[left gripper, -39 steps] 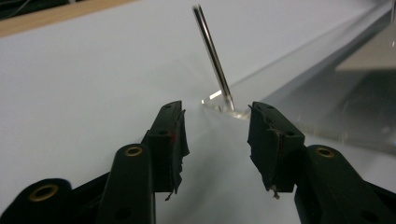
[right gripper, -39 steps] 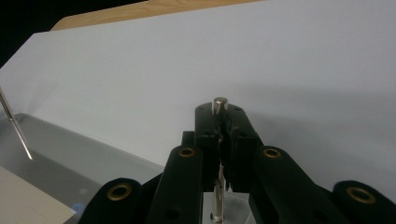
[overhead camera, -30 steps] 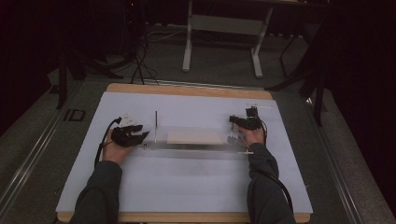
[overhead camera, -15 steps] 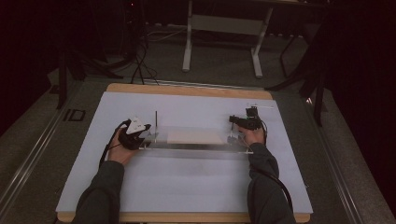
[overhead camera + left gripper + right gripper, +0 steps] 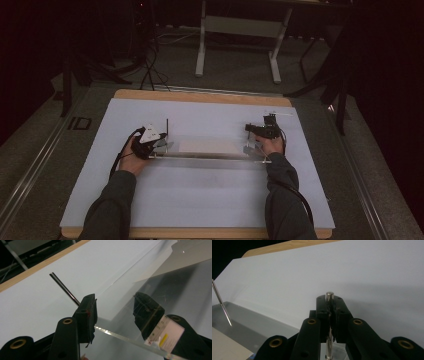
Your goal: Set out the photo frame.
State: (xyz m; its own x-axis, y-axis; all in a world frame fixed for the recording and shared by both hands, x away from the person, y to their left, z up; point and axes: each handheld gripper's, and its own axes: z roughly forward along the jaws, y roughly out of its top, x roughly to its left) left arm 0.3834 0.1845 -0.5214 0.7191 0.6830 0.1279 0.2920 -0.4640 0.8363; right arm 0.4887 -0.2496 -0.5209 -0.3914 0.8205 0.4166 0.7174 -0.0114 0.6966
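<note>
Right gripper [image 5: 329, 305] clamped on right rod [image 5: 329, 295]; left gripper [image 5: 113, 312] has just been closing, jaws apart.
Clear plate [image 5: 210, 156] runs left-right between both hands. In the left gripper view its edge [image 5: 125, 336] passes between the jaws; whether the pads touch it I can't tell. Left rod [image 5: 63, 288] stands just beyond the left jaw, nearer the left hand. Next grab there means shifting toward it.

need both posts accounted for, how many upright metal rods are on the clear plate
2: one thin metal rod at the clear plate's left end by the left gripper, one clamped in the right gripper.
</note>
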